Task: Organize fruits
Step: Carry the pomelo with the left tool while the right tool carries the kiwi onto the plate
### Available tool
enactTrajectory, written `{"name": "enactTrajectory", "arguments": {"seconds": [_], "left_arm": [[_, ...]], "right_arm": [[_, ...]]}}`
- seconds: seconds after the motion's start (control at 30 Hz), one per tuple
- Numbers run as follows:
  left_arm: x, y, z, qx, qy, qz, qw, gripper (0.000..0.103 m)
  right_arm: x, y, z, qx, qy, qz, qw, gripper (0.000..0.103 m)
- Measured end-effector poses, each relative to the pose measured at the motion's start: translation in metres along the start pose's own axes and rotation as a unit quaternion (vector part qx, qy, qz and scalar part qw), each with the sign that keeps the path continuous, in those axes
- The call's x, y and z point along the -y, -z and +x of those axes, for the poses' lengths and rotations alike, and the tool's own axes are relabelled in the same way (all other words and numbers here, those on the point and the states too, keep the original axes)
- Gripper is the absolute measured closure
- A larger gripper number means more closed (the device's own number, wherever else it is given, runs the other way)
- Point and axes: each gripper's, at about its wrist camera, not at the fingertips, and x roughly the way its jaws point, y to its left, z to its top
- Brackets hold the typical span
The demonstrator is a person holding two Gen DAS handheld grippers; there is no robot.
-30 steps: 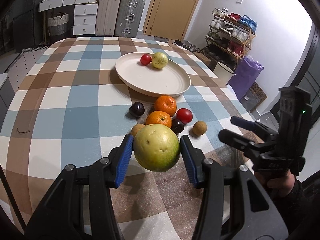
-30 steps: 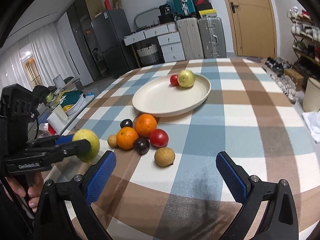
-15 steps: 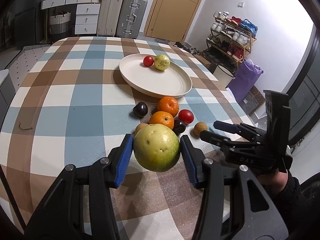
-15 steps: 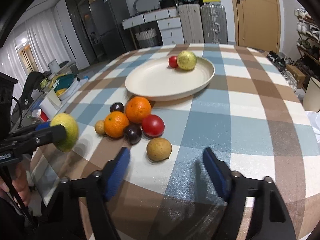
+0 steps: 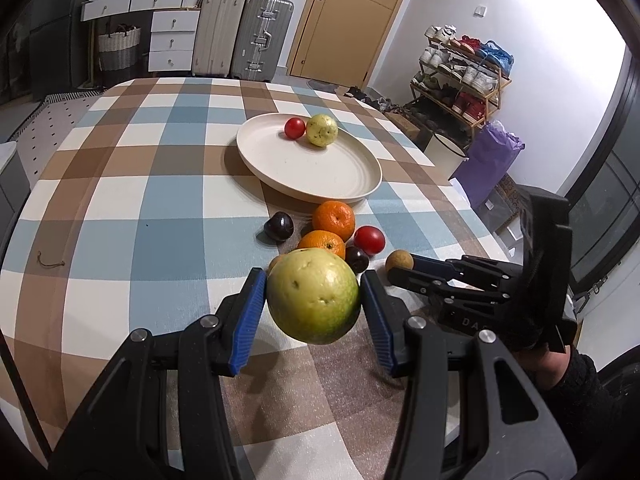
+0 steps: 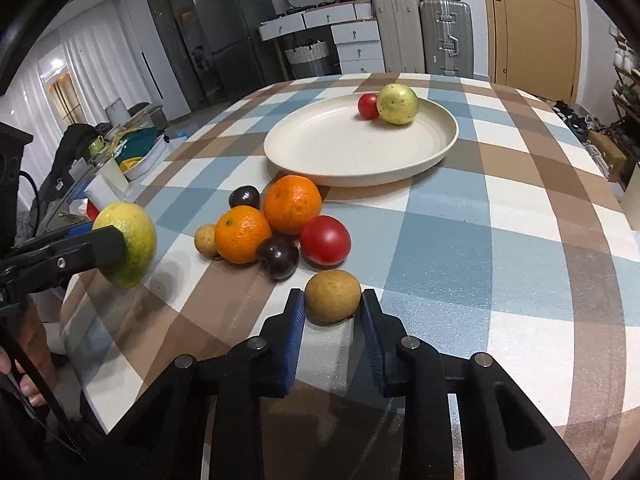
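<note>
My left gripper (image 5: 314, 295) is shut on a large green-yellow guava (image 5: 313, 295) and holds it above the table's near edge; it also shows in the right wrist view (image 6: 130, 244). My right gripper (image 6: 333, 300) has its blue pads against both sides of a small brown round fruit (image 6: 333, 295) that rests on the table. A cream plate (image 6: 320, 148) behind holds a red tomato (image 6: 368, 106) and a yellow guava (image 6: 398, 104).
Between plate and grippers lie two oranges (image 6: 292, 204) (image 6: 242, 234), a red tomato (image 6: 325, 240), two dark plums (image 6: 278, 258) (image 6: 244, 197) and another small brown fruit (image 6: 206, 240). The checked tablecloth (image 5: 120, 208) covers the table. Suitcases and drawers stand behind.
My right gripper moved forward and closed its jaws from wide open onto the small brown fruit. My left gripper kept holding the guava nearly still.
</note>
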Motion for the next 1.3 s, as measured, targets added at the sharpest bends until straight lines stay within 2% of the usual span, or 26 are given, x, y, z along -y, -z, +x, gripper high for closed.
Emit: {"name": "enactTrajectory", "arguments": {"seconds": [0.27,0.63,0.97,1.3], "left_arm": [[-0.001,-0.014,0.003,0.003,-0.002,0.003,1.0000,0.057],[-0.015,-0.048,0.028,-0.003,-0.008,0.000,1.0000,0.057],[-0.022,-0.095,0.063,-0.009,-0.011,0.006,0.9999,0.057],[-0.030,-0.140,0.106,-0.023,-0.010,0.001,0.9997,0.057]], "right_arm": [[-0.002,-0.006,-0.016,0.025,-0.007,-0.002,1.000,0.074],[-0.012,-0.036,-0.030,0.050,-0.037,-0.019,0.998,0.074],[-0.004,-0.074,-0.012,0.054,-0.064,-0.014,0.996,0.074],[0.013,-0.105,0.018,0.042,-0.073,-0.002,0.996,0.074]]}}
